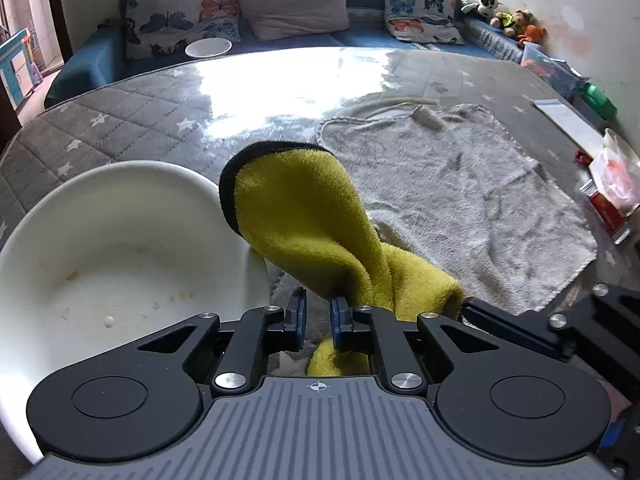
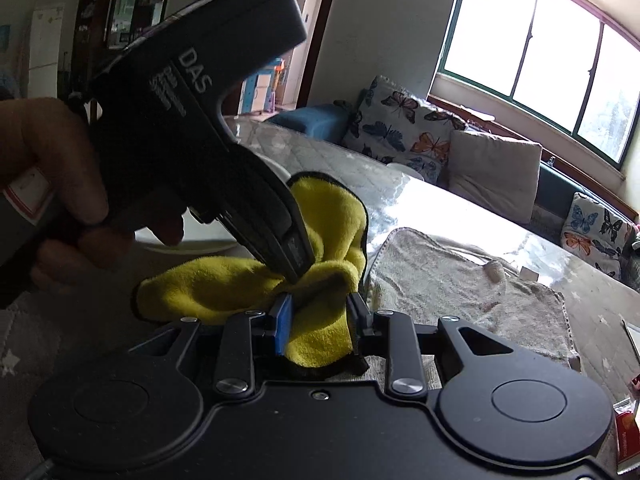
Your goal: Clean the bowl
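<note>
A white bowl point(image 1: 120, 260) with brownish specks inside sits at the left of the left wrist view; in the right wrist view only a sliver of the bowl point(image 2: 192, 246) shows behind a person's hand. A yellow cloth point(image 1: 304, 208) with a black edge stands bunched up just right of the bowl. My right gripper point(image 2: 318, 320) is shut on the yellow cloth point(image 2: 320, 332), which fills its jaws. My left gripper point(image 1: 318, 312) is shut, with only table showing in the narrow slit between its pads. Its tip point(image 2: 298, 268) presses into a fold of the cloth from above.
A grey towel point(image 1: 460, 200) lies spread on the quilted, star-patterned table point(image 1: 120, 120) to the right. Red boxes and a plastic bag point(image 1: 612, 184) crowd the right edge. A second white bowl point(image 1: 208, 47) sits at the back, before a sofa with butterfly cushions point(image 1: 180, 8).
</note>
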`<state>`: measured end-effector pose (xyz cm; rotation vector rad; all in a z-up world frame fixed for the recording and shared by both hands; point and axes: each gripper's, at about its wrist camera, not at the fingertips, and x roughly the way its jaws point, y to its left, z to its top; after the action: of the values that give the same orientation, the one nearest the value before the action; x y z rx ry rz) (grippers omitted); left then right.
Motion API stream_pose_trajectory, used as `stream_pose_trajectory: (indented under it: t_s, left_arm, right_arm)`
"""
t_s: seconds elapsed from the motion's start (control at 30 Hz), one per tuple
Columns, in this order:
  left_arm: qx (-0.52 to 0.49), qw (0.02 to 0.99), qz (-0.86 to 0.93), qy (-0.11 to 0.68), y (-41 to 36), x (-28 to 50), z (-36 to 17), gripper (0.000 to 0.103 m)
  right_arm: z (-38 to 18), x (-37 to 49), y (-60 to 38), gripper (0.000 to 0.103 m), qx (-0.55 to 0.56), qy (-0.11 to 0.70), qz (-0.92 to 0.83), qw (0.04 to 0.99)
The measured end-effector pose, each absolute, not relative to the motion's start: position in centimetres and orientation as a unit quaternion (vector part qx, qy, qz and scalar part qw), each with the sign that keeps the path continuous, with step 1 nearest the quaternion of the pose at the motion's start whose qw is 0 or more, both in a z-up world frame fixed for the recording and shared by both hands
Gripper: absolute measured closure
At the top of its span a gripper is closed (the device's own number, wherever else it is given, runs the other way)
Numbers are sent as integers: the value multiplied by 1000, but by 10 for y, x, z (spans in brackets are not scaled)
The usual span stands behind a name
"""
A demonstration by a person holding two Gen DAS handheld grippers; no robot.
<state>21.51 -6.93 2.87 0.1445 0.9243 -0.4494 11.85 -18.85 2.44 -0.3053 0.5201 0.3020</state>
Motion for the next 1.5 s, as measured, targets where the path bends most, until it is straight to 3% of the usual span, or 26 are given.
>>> stream_pose_trajectory:
  t_s: [0.13, 0.33, 1.0, 1.17, 1.27, 1.5]
  left_arm:
    - [71, 873, -209, 434, -64, 217, 41, 90]
    - [75, 882, -204, 419, -66, 222, 55, 80]
    - [78, 867, -191, 454, -91, 266, 29, 71]
    - [88, 872, -191, 443, -93, 260, 33, 66]
    - [86, 874, -192, 437, -92, 256, 38, 62]
    - [98, 885, -183, 417, -91, 245, 48, 46]
  right_arm:
    - [23, 122, -187, 72, -139, 257, 151, 944]
    - [22, 125, -179, 72, -142, 251, 160, 944]
    - [-2, 161, -156, 71, -173, 277, 183, 927]
    - [-6, 164, -155, 66, -171, 278, 184, 927]
    - [-6, 162, -160, 55, -165, 277, 177, 930]
    - [-2, 153, -169, 52, -158, 271, 169, 934]
